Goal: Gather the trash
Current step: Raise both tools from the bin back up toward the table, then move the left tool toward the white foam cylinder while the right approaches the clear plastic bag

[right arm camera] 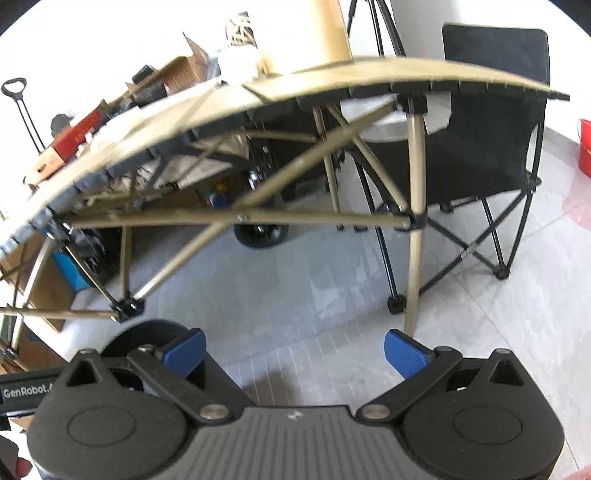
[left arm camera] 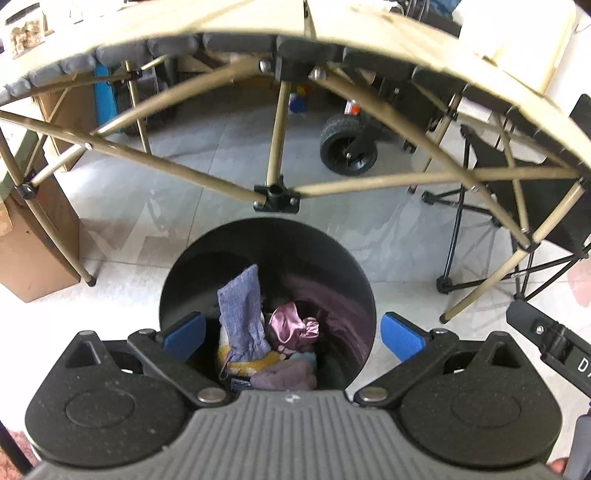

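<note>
A round black trash bin [left arm camera: 332, 266] stands on the tiled floor in front of a folding table. Inside it lie a bluish-purple cloth [left arm camera: 242, 317], a shiny pink crumpled wrapper [left arm camera: 291, 326], something yellow and white [left arm camera: 251, 363] and a mauve cloth [left arm camera: 284, 376]. My left gripper [left arm camera: 293, 338] hovers right over the bin's mouth, open, with nothing between its blue pads. My right gripper [right arm camera: 293, 352] is open and empty above bare floor to the right of the bin, whose rim [right arm camera: 147, 330] shows at its left finger.
The folding table [left arm camera: 258, 22] with tan legs [left arm camera: 275, 136] stands just behind the bin. A black folding chair [right arm camera: 491, 122] sits to the right, a wheeled cart [left arm camera: 349, 146] behind the table, cardboard boxes [left arm camera: 29, 254] at left, and a red bucket [right arm camera: 583, 147] at far right.
</note>
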{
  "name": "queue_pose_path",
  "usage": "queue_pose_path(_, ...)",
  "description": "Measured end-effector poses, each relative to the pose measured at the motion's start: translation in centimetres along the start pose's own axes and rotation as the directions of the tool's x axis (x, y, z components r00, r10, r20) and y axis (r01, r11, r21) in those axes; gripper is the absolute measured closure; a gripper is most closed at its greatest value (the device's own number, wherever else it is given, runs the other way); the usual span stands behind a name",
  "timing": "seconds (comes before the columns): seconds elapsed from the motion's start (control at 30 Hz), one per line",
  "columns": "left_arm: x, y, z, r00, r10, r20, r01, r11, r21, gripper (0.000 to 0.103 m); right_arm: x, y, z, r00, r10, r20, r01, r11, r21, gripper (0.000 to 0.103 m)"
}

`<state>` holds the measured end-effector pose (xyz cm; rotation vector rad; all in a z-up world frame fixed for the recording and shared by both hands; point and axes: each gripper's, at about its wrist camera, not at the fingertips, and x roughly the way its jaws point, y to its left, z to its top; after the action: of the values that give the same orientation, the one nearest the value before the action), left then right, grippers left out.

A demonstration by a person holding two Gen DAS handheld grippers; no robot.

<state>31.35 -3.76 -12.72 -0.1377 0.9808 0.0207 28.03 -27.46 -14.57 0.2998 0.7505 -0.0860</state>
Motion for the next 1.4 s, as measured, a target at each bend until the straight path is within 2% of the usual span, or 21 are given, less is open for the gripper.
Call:
queue_pose_path(0.3,-5.5,0.3,0.1,0.992,-0.055,0.114,0.056,0.998,0.000,0.000,-4.3,1.3,1.1,0.985,0.002,0.173,-0.001,1.000,-0.002,0.000)
queue_pose_path(0.53,-10.1,0.8,0.7,0.967,-0.103,0.231,0.108,0.994,-0.009,0.000,-7.9,2.5,2.7,0.961,0.047,0.274,-0.050,0.999,0.001,0.000)
queue_pose_path(0.67,-12.0,1.1,1.6,0.951,-0.106,0.289,0.116,0.993,-0.015,0.000,-9.9,3.5,3.9,0.943,0.069,0.326,-0.076,0.997,0.009,0.000)
queue_pose_path(0.87,-14.1,2.0,3.9,0.935,-0.114,0.336,0.132,0.991,-0.033,0.000,-11.8,5.5,6.4,0.922,0.036,0.386,-0.049,0.998,0.024,0.000)
queue_pose_path(1.2,-15.9,2.1,8.0,0.912,-0.090,0.400,0.113,0.993,-0.033,0.000,-11.6,7.1,12.0,0.897,0.059,0.437,-0.101,0.992,0.074,0.000)
queue_pose_path(1.4,-16.2,1.9,10.7,0.899,-0.074,0.432,0.095,0.995,-0.027,0.000,-9.9,7.6,15.0,0.890,0.021,0.456,-0.061,0.996,0.071,0.000)
